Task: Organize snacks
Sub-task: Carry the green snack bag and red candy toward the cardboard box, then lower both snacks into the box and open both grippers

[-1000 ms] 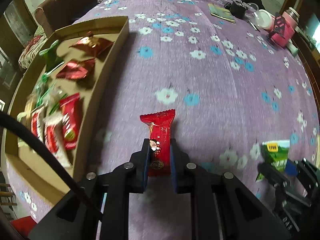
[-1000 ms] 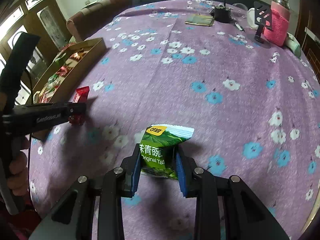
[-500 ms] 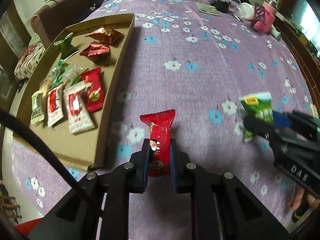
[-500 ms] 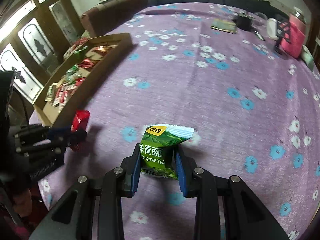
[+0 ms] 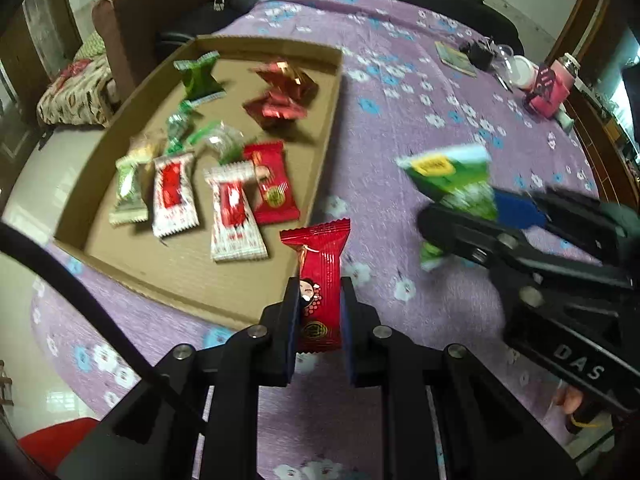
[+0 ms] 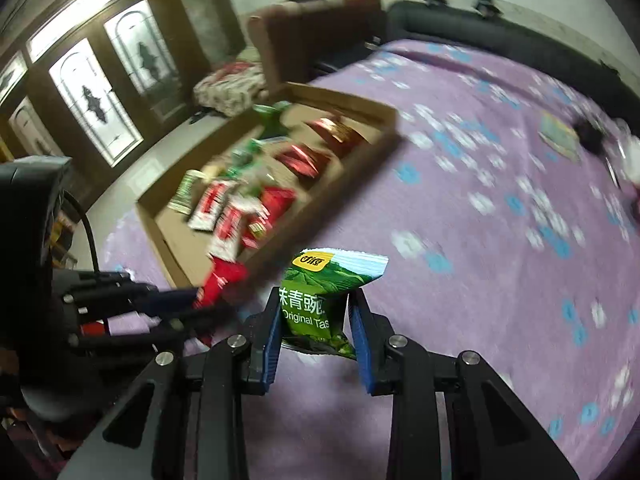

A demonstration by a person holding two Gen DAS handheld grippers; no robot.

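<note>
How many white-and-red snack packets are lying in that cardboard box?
2, side by side at the near end of the cardboard box: left packet and right packet, partly over a red one. Others might be hidden.

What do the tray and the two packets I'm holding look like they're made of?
Tray: brown corrugated cardboard, matte; fine ribbing shows on its floor. Red packet in the left gripper: glossy printed plastic film, probably, with crimped zigzag ends. Green packet in the right gripper: similar shiny printed film, creased where pinched; any foil lining can't be told.
</note>
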